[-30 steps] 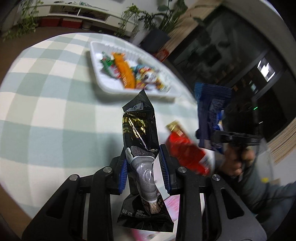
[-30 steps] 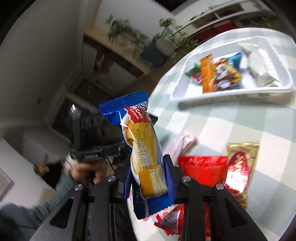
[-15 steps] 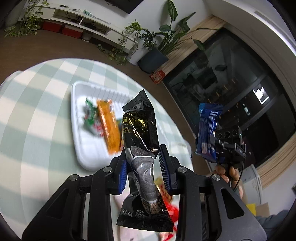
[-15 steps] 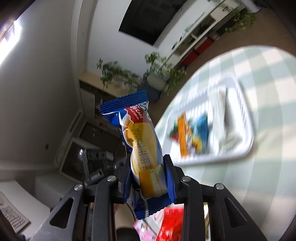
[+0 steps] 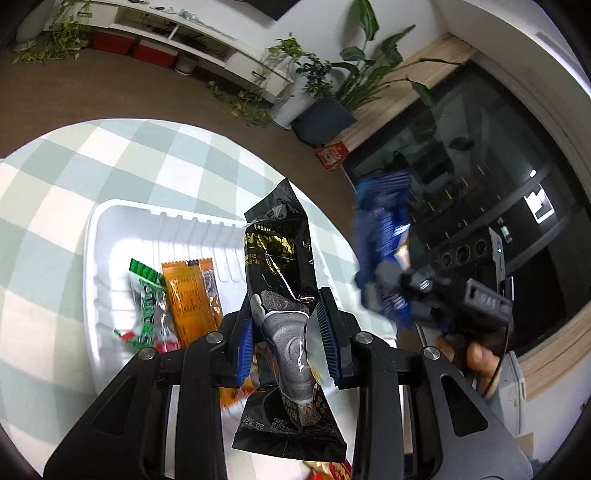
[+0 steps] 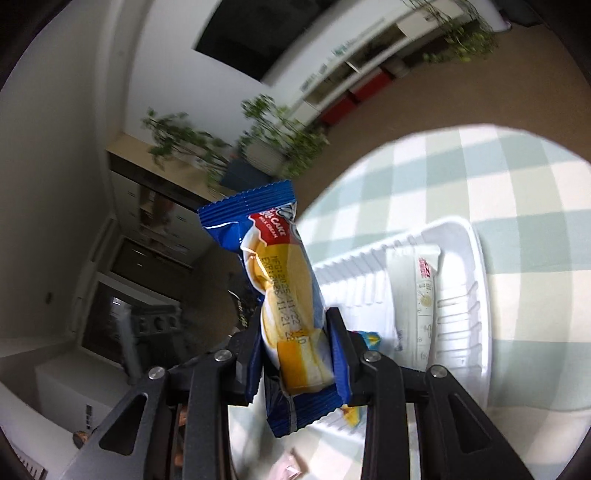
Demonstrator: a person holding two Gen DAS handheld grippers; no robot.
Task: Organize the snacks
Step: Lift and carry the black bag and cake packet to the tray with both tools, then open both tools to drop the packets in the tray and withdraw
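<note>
My left gripper (image 5: 288, 332) is shut on a black snack packet (image 5: 280, 280) and holds it upright above the white tray (image 5: 110, 229). The tray holds a green packet (image 5: 147, 295) and an orange packet (image 5: 188, 295). My right gripper (image 6: 295, 354) is shut on a blue and yellow cake packet (image 6: 280, 288), held above the near left end of the white tray (image 6: 476, 295). A white packet (image 6: 424, 295) lies in that tray. The right gripper with its blue packet (image 5: 384, 258) also shows at the right of the left wrist view.
The round table has a green and white checked cloth (image 5: 55, 177). A red packet (image 5: 328, 470) and a pink packet (image 6: 291, 469) lie near the tray's front. Potted plants (image 5: 325, 96) and a low white shelf (image 5: 166, 33) stand beyond the table.
Both grippers have moved forward over the tray with their packets still held. The tray now fills more of both views, and the loose snacks on the table have dropped out of sight below.
</note>
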